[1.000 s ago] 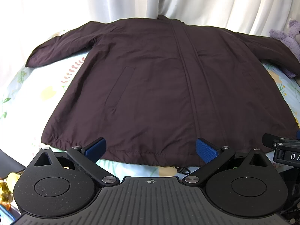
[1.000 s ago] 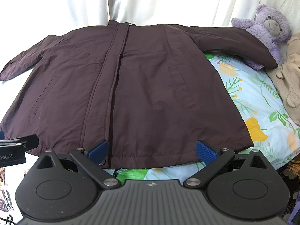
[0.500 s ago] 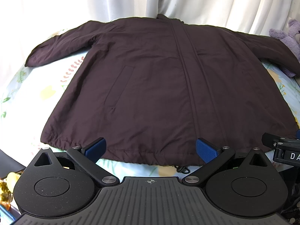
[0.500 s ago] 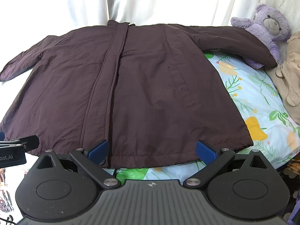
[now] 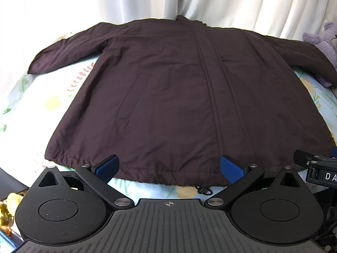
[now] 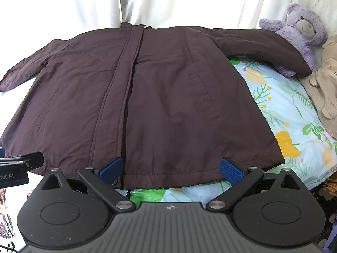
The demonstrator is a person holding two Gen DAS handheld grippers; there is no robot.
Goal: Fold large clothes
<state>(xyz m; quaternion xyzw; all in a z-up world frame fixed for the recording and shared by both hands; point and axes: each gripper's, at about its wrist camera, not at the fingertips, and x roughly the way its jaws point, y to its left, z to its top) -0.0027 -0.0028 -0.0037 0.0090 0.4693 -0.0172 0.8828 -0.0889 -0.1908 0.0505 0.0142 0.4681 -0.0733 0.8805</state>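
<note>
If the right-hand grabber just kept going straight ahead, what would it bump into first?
Most likely the dark jacket: the right gripper is open, pointing at the hem. Height above the cloth is unclear, so it might skim over toward the white curtain.

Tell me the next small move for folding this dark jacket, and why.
Probably ease both grippers forward and down onto the hem. The dark maroon padded jacket lies flat and unfolded on the floral bedsheet, and the left gripper and right gripper are open, just short of the hem, holding nothing.
</note>
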